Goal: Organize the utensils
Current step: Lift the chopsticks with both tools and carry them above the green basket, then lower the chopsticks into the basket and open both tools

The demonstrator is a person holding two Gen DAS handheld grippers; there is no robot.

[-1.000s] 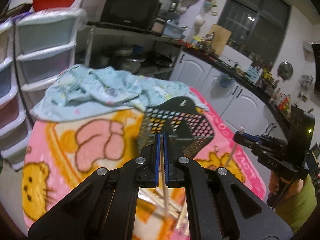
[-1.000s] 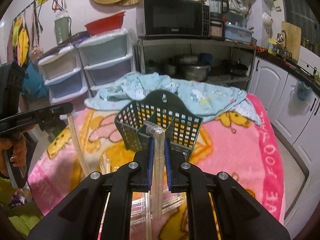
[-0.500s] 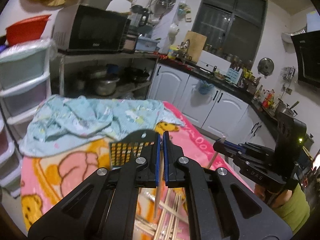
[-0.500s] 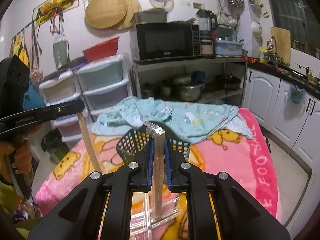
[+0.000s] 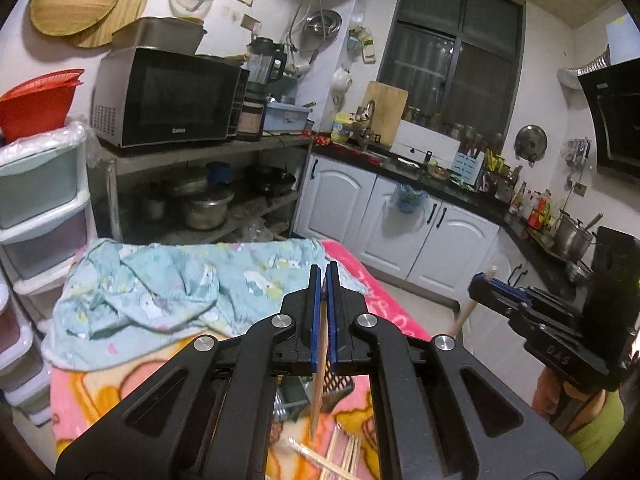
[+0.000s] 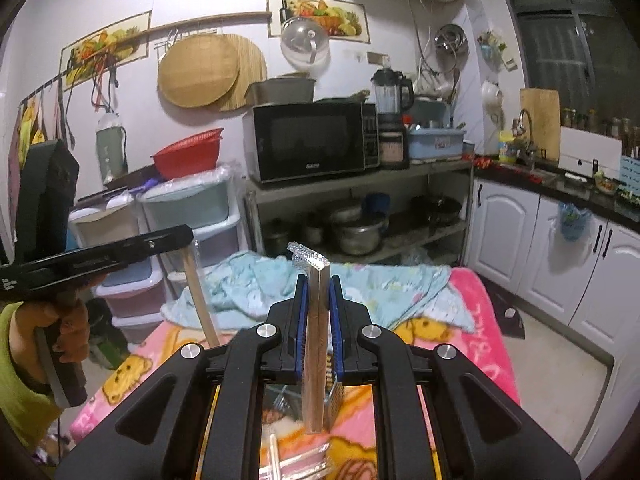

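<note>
Left gripper (image 5: 324, 280): your jaws pinch one chopstick (image 5: 318, 376), hanging toward 6 o'clock.
Right gripper (image 6: 318, 288): your jaws clamp wrapped chopsticks (image 6: 317, 344), upright.

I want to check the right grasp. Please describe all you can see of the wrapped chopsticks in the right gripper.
The wrapped chopsticks are a pale wooden pair in a clear plastic sleeve whose crimped, glinting end sticks up above the right gripper. The jaws are shut on both sides of the pair. It stands nearly upright, its lower end hanging free above the pink blanket, in front of the dark mesh basket.
</note>
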